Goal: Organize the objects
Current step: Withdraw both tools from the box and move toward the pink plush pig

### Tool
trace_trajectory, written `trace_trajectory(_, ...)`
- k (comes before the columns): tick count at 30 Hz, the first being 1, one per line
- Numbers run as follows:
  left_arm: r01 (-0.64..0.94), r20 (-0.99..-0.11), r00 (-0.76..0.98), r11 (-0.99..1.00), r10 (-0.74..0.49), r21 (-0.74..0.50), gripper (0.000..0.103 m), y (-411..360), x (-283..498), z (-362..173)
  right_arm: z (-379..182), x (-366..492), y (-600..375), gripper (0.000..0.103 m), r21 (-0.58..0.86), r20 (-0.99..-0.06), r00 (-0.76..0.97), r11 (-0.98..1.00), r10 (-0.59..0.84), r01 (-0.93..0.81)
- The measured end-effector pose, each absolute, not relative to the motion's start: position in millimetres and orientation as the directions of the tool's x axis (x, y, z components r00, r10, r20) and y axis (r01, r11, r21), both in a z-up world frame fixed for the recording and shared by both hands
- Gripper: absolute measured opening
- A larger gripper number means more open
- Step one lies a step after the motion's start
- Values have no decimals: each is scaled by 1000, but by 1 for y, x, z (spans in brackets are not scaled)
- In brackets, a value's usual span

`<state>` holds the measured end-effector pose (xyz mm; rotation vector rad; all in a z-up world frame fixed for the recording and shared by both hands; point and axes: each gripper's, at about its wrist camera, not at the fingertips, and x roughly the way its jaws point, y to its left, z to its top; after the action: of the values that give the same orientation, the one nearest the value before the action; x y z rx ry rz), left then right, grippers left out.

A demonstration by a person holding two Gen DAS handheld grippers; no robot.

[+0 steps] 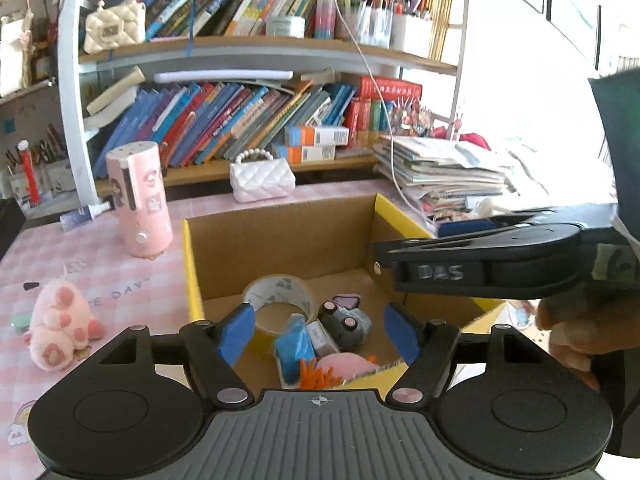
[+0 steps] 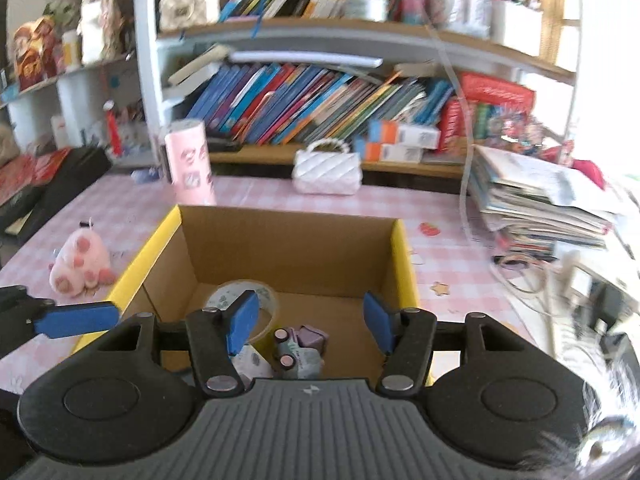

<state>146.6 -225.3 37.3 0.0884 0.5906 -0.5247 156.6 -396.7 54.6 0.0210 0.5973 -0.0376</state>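
Note:
An open cardboard box with yellow rims stands on the pink checked table; it also shows in the right wrist view. Inside lie a tape roll, a grey toy car, a blue item and a pink and orange toy. The tape roll and car show in the right wrist view too. My left gripper is open and empty over the box's near edge. My right gripper is open and empty over the box. A pink plush lies left of the box.
A pink cylinder and a white quilted purse stand behind the box. Bookshelves fill the back. A stack of papers and cables lie at the right. The right gripper's body crosses the box's right side.

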Motion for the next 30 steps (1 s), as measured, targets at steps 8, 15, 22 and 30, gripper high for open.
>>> trace_trajectory(8,490,-538,707,866,-459,-95,82,-182,117,39,53,99,-385,61,73,-559,818,974,-137,213)
trace_trajectory(15,468,-592,682,878,-430,-99,84,-145,100,20,30,59,-346,63,48,-608,770,958,-195,281)
trace_trajectory(22,428,-648,659,899,-382,-95,84,-109,83,1,9,36,-304,64,29,-657,729,960,-191,278)
trace_trajectory(30,384,-696,634,919,-335,-92,85,-69,64,-12,-4,22,-250,71,26,-699,704,978,-128,205)
